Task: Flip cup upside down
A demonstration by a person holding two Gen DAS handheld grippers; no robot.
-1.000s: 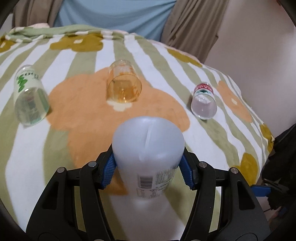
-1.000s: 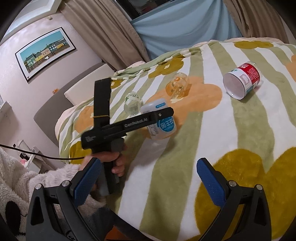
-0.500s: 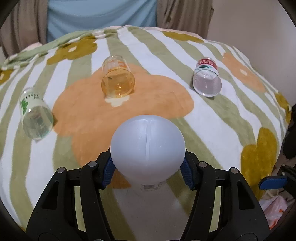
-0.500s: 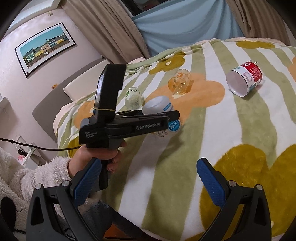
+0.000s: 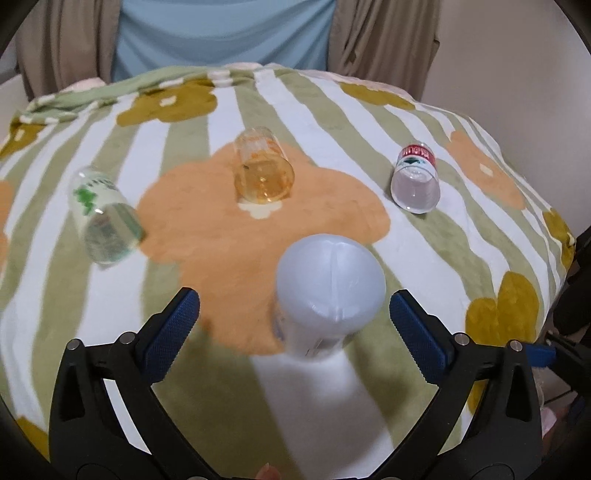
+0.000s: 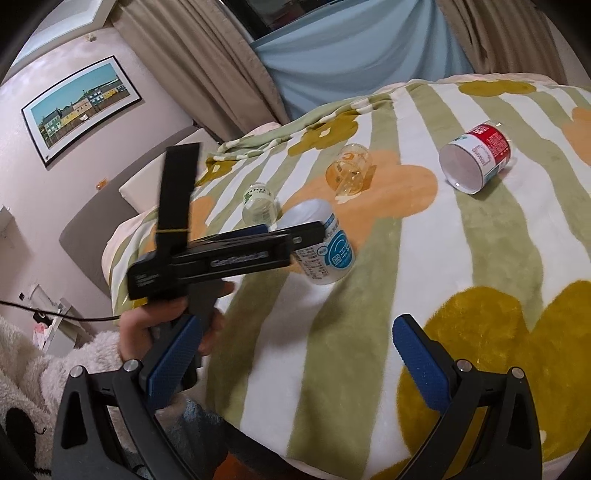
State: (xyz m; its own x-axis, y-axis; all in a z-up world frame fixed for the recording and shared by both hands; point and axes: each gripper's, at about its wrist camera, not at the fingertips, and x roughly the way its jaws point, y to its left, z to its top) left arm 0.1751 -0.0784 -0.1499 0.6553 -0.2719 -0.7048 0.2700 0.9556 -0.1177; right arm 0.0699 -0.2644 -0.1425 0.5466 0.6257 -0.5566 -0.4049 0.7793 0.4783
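Frosted white plastic, smooth and round-bottomed, with a faint mould seam across the base: the cup (image 5: 330, 291) stands upside down on the fleecy blanket (image 5: 424, 258) of the bed, between the fingers of my left gripper (image 5: 294, 320). Its ribbed blue pads (image 5: 168, 334) stand wide apart, touching nothing; the cup sits nearer the right one. From the right wrist view the cup's side shows a blue-and-white label with small print too blurred to read, partly hidden behind the black body of the left gripper, which my left hand (image 6: 162, 325) holds in a fluffy sleeve.

My right gripper (image 6: 297, 363) hangs over the bed's near edge, fingers spread and empty.

Beyond the cup three others lie on their sides, mouths toward me: a clear one with green lettering (image 5: 105, 218) on the left, an amber see-through one (image 5: 263, 171) in the middle on the orange flower print, and a clear one with a red label (image 5: 416, 181) on the right. Tan curtains (image 5: 384, 33) and a pale blue cloth (image 5: 225, 33) hang behind.
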